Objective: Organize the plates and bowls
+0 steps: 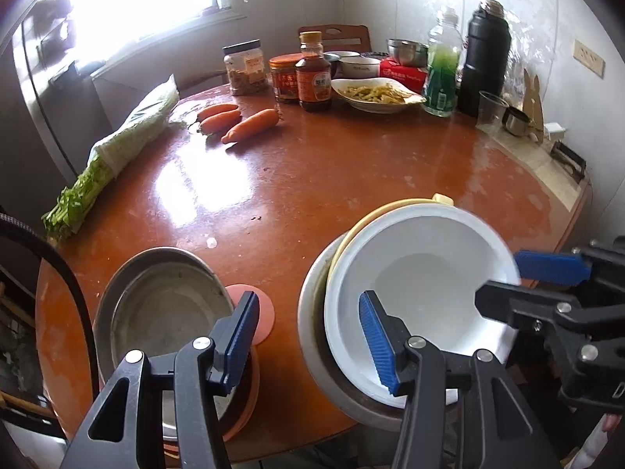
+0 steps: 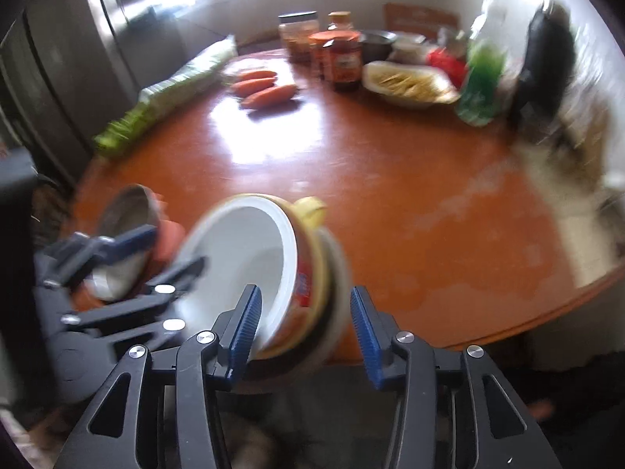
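Nested bowls sit at the table's near edge: a white bowl (image 1: 422, 273) with a red-orange outside (image 2: 304, 285), inside a yellow one (image 1: 375, 211), inside a grey one (image 1: 312, 312). To their left a steel dish (image 1: 164, 305) rests on pink plates (image 1: 265, 312). My left gripper (image 1: 310, 340) is open and spans the gap between the two stacks, one pad over the dish's rim and one over the white bowl. My right gripper (image 2: 305, 330) is open and straddles the nested bowls' near rim, its right pad apart from the grey bowl. The right wrist view is blurred.
On the round brown table (image 1: 312, 179) lie three carrots (image 1: 242, 121) and bagged greens (image 1: 129, 136) at the far left. Jars and a sauce bottle (image 1: 312, 74), a plate of food (image 1: 377, 93), a green bottle (image 1: 441, 74), a black flask (image 1: 484, 58) and more bowls (image 1: 406, 51) stand at the back.
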{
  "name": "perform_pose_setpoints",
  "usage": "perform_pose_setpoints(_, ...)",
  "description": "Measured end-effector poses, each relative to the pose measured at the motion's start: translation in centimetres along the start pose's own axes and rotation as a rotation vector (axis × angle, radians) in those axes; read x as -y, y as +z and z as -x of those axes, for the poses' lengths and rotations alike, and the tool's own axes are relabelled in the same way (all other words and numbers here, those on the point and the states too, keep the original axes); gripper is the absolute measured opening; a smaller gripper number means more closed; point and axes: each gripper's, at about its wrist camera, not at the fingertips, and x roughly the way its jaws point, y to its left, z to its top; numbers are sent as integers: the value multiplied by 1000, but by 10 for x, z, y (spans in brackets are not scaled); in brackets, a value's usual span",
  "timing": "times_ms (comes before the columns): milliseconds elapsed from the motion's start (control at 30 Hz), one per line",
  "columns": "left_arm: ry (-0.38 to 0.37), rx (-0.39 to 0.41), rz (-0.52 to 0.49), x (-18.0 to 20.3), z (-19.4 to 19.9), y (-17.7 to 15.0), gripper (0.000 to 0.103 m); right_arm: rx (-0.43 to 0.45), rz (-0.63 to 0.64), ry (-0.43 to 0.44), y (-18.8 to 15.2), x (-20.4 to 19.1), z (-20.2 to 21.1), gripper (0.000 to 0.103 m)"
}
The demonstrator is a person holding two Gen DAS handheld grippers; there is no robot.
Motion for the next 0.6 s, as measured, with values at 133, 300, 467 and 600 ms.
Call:
perform_pose_setpoints(133, 13, 8, 12, -7, 2, 2, 54, -3, -32, -65, 2, 11, -2, 57)
perform_pose_setpoints(300, -2, 8, 20, -13, 3, 5, 54, 8, -59, -58, 6, 20, 8, 57)
perform_pose_setpoints(467, -44, -5, 37, -22, 4, 6, 54, 10, -82, -68, 7, 30, 17, 57)
perform_pose_setpoints(600, -127, -24, 39, -24, 5, 6, 54, -6, -96, -78, 6, 36, 15, 57)
